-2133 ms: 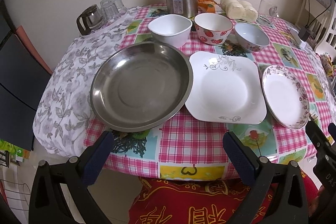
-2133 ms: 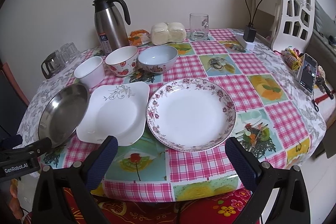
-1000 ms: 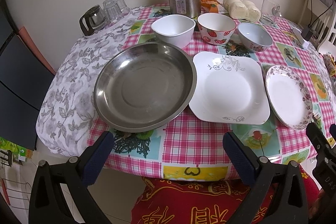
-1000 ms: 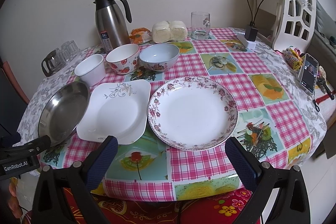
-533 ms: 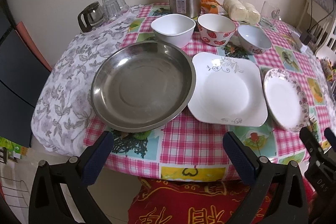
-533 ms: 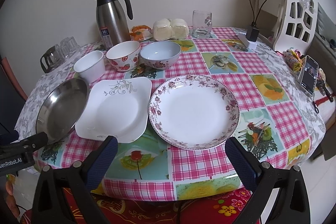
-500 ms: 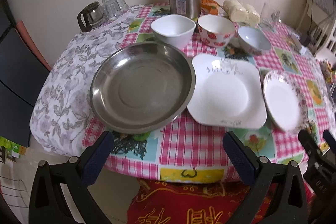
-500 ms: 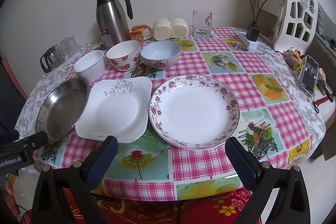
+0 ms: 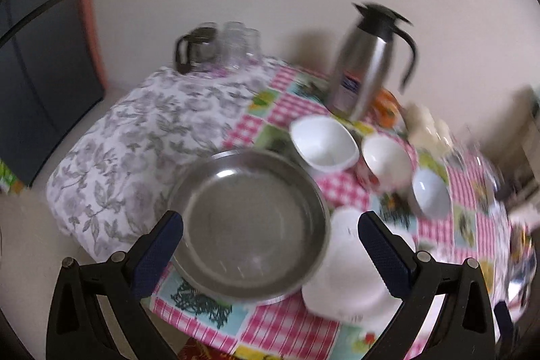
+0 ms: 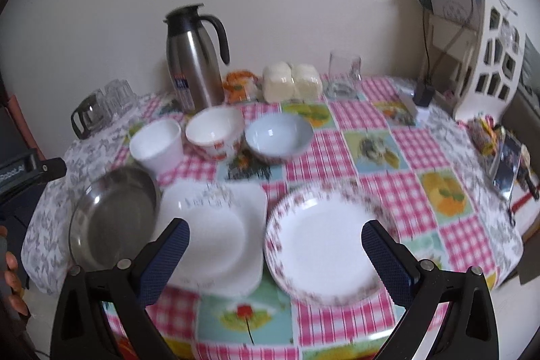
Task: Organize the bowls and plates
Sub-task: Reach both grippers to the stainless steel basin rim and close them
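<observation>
Nothing was stacked yet: the round stainless-steel plate [image 10: 113, 218], square white plate [image 10: 211, 233] and floral-rimmed round plate [image 10: 329, 242] lay side by side, three bowls, white [image 10: 157, 145], strawberry-patterned [image 10: 216, 132] and pale blue [image 10: 278, 135], lined up toward 12 o'clock. The left gripper [image 9: 270, 245] and right gripper [image 10: 275, 250] hovered at 6 o'clock, jaws wide apart, empty.

The table [image 10: 422, 137], under a pink checked cloth, carries a steel dish [image 10: 113, 218], square plate [image 10: 216, 225], floral plate [image 10: 324, 245], three bowls [image 10: 278, 135] and a steel jug [image 10: 192, 63].
</observation>
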A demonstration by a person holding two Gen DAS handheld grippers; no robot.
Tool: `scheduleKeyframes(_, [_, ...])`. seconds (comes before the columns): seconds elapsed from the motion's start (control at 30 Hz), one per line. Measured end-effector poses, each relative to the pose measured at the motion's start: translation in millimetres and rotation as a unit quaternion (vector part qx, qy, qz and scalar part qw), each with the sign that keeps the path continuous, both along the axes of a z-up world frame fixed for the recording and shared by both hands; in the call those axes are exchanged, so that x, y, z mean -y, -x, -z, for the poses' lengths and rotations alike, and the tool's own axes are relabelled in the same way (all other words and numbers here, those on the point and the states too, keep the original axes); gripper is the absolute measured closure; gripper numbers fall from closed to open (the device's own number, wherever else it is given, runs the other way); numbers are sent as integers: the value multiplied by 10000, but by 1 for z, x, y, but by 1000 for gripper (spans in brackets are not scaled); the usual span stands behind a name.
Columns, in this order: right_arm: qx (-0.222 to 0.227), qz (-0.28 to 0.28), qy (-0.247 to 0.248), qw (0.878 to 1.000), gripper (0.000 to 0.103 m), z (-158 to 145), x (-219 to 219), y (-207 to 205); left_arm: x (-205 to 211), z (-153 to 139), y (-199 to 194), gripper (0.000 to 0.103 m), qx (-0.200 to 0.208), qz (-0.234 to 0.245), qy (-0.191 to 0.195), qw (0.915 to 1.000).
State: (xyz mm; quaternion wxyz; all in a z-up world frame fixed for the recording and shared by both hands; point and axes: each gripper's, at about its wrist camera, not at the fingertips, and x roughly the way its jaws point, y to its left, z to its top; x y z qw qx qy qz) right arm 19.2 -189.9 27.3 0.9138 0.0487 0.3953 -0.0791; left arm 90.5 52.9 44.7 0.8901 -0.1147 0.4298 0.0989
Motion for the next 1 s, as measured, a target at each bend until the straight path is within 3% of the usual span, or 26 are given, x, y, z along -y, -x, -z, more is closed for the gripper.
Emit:
scheduleKeyframes(0.17, [314,15,113,9994,0,-17,-10,-27,-18,-6,-15,0,357,-580,155,9976])
scheduleKeyframes(0.33, [394,-77,-337,9986,0,-16,-12,-56,-28,1,-31,0,364,-770,355,9957])
scheduleKeyframes(0.43, [412,-71,-450,9981,0,-11,-12,-73,-34,5,-35,0,626,-934,437,9927])
scheduleKeyframes(0.53, [375,-159,-397,9984,0,-5,-16,-87,-34,11,-48,0,481,-1055,-62,9932])
scheduleKeyframes(0.63, [360,-317,-442,9979,0,0,-22,-101,-40,16,-59,0,399,-1108,-278,9927])
scheduleKeyframes(0.8, [410,-540,-497,9965,0,4,-39,-120,-58,28,-69,0,200,-1119,-222,9933])
scheduleKeyframes(1.0, [353,-745,-614,9947,0,19,-63,-125,-102,42,-62,0,4,-1492,236,9885])
